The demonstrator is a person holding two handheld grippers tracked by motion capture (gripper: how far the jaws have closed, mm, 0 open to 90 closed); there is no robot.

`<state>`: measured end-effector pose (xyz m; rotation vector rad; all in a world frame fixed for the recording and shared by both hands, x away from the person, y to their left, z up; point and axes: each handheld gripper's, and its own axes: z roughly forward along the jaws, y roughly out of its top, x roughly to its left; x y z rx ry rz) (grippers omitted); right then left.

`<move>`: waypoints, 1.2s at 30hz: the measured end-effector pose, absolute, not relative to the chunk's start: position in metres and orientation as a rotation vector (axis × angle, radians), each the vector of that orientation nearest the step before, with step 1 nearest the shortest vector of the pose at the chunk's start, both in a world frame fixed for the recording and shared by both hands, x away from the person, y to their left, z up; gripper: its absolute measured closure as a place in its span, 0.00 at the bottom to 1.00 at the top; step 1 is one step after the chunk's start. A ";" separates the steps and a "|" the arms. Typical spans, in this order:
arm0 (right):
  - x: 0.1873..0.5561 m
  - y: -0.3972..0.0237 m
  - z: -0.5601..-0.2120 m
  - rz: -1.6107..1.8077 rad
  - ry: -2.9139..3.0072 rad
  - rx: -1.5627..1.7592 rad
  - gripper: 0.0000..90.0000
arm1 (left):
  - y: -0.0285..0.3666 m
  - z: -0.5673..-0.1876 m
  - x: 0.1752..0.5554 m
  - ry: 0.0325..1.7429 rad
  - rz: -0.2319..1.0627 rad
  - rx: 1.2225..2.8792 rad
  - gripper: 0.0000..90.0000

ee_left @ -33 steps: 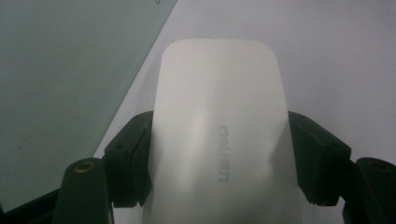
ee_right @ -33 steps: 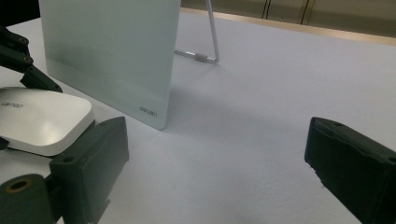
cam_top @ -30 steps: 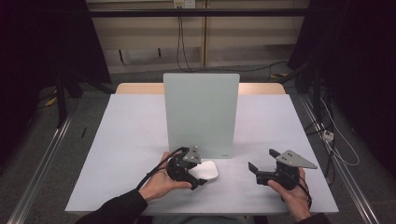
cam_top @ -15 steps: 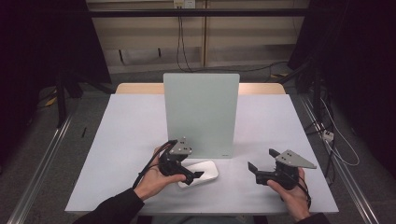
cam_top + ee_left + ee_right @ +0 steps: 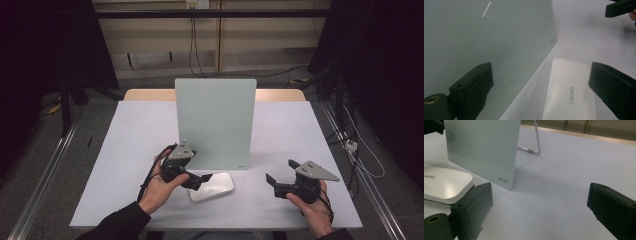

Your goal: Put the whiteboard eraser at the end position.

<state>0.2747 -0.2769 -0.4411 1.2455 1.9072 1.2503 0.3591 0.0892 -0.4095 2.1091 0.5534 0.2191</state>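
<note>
Nearest us, our left gripper (image 5: pixel 204 178) has just been opening; its jaws now stand wide, with nothing pinched, over the white eraser (image 5: pixel 212 186) lying flat on the table (image 5: pixel 130 150) before the board. We judge the eraser light, rigid and slick, best pinched across its long sides. Our right gripper (image 5: pixel 272 181) gapes empty. Beyond stands the frosted glass board (image 5: pixel 215 120), likely fragile.

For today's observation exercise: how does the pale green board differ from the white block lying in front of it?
The board stands upright, propped by a wire stand behind it; the block lies flat on the table. The board is pale green, thin and flat-faced; the block is white, thicker, with rounded edges. The board is much the larger. Both are rectangular, rest on the table, and carry a small printed grey logo.
</note>
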 end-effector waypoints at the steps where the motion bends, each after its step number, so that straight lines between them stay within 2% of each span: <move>1: 0.275 -0.277 -0.441 1.251 1.907 1.247 0.07 | 0.091 -0.408 0.358 0.561 0.238 2.105 0.07; 13: 0.275 -0.277 -0.441 1.250 1.908 1.246 0.07 | 0.116 -0.407 0.356 0.650 0.289 2.016 0.06; 36: 0.274 -0.278 -0.442 1.252 1.901 1.258 0.07 | 0.170 -0.411 0.336 0.713 0.372 1.941 0.04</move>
